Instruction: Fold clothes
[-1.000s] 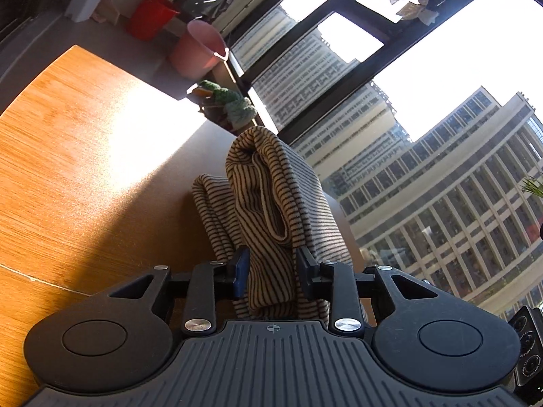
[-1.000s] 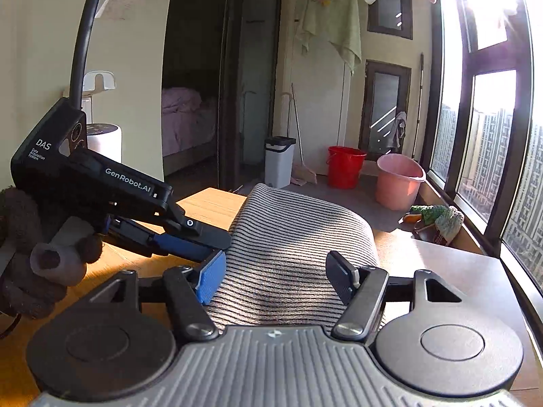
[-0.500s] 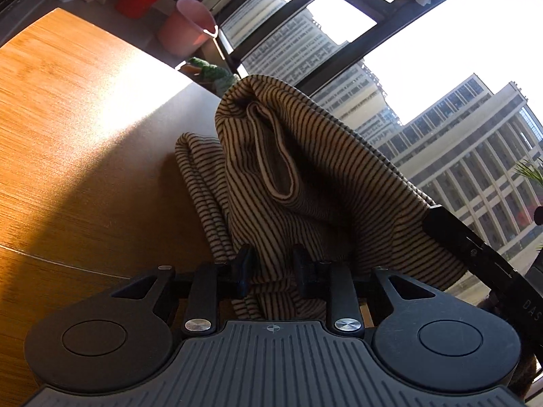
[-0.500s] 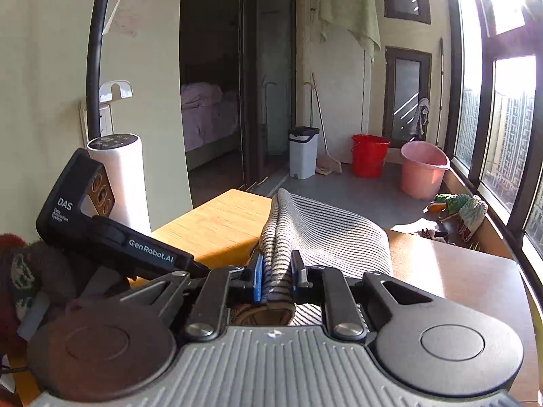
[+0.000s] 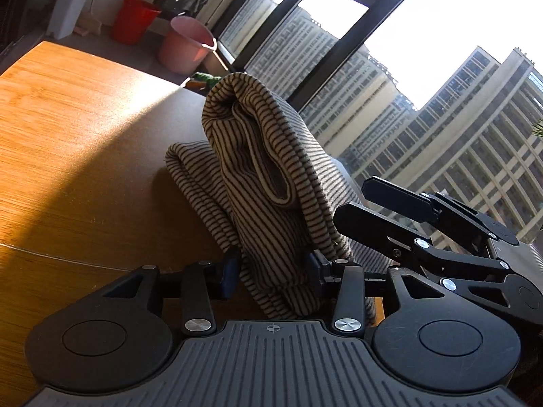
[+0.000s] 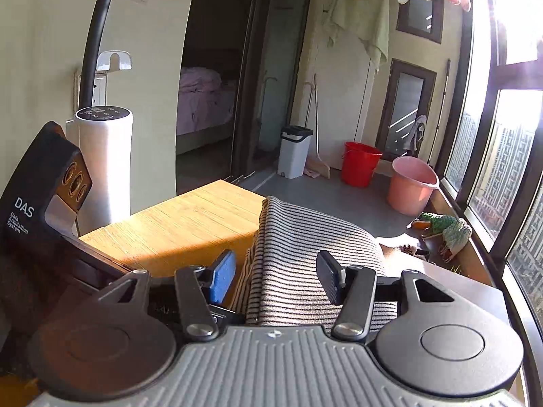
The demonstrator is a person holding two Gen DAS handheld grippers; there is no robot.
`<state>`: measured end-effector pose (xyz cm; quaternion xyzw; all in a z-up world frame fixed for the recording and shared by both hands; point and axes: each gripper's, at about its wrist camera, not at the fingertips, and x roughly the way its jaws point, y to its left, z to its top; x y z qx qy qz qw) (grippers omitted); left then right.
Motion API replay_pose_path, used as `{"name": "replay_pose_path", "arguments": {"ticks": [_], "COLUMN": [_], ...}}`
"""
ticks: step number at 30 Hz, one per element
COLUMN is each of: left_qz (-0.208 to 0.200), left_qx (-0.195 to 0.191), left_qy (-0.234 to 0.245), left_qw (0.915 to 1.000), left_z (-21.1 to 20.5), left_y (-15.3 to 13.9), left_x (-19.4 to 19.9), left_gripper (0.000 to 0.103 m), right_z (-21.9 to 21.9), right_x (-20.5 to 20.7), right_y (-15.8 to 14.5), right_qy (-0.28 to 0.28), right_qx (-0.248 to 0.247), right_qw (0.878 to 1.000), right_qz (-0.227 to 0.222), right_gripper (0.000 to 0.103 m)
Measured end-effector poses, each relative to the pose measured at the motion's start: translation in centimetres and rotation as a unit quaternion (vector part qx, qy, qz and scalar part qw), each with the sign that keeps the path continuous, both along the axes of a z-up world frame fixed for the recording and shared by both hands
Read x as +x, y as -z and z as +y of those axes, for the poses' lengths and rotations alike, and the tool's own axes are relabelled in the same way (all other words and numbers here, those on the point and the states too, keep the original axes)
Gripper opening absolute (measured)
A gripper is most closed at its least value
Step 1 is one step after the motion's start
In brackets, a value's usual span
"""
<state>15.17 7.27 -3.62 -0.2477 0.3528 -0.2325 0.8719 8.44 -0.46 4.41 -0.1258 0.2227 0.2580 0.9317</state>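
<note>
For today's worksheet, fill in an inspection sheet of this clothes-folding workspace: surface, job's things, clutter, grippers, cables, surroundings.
Surface: wooden table, part sunlit, part shaded.
Job's things: striped garment bunched in a fold on the table.
Clutter: nothing seen on the table.
Grippers: left gripper and right gripper have just been opening; the garment sits between both pairs of jaws, pads not pressing.
Cables: black hose or cable against the wall.
Surroundings: red bucket, pink bucket, white bin, hanging laundry, windows.

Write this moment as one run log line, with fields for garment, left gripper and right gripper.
garment: striped garment bunched on wooden table | left gripper: jaws just opened, garment between | right gripper: jaws just opened, garment between
</note>
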Motion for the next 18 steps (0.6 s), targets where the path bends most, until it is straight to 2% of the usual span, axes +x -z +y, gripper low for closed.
{"name": "replay_pose_path", "arguments": {"ticks": [2, 7, 10, 13, 16, 18], "left_qz": [0.001, 0.001, -0.019, -0.031, -0.023, -0.020], "left_qx": [-0.004, -0.005, 0.003, 0.008, -0.003, -0.004], "left_qy": [0.000, -0.021, -0.052, -0.061, -0.070, -0.076], "left_qw": [1.0000, 0.9998, 0.9984, 0.9976, 0.9973, 0.9969], "left_z": [0.1, 0.5, 0.3, -0.5, -0.7, -0.6], "left_y": [0.1, 0.0, -0.6, -0.6, -0.3, 0.2], "left_x": [0.0, 0.0, -0.4, -0.8, -1.0, -1.0], "left_gripper": [0.045, 0.051, 0.053, 0.059, 0.066, 0.082], "right_z": [-0.4, -1.9, -2.7, -3.6, -3.8, -3.7], "right_x": [0.0, 0.4, 0.7, 0.7, 0.9, 1.0], "right_y": [0.5, 1.4, 3.0, 3.7, 3.7, 3.7], "right_qy": [0.015, 0.038, 0.048, 0.056, 0.061, 0.065], "right_qx": [-0.011, 0.000, -0.004, 0.019, 0.026, 0.024], "right_qw": [1.000, 0.999, 0.998, 0.997, 0.997, 0.996], "right_qz": [0.003, 0.022, 0.035, 0.043, 0.047, 0.049], "right_gripper": [0.054, 0.054, 0.055, 0.058, 0.063, 0.065]}}
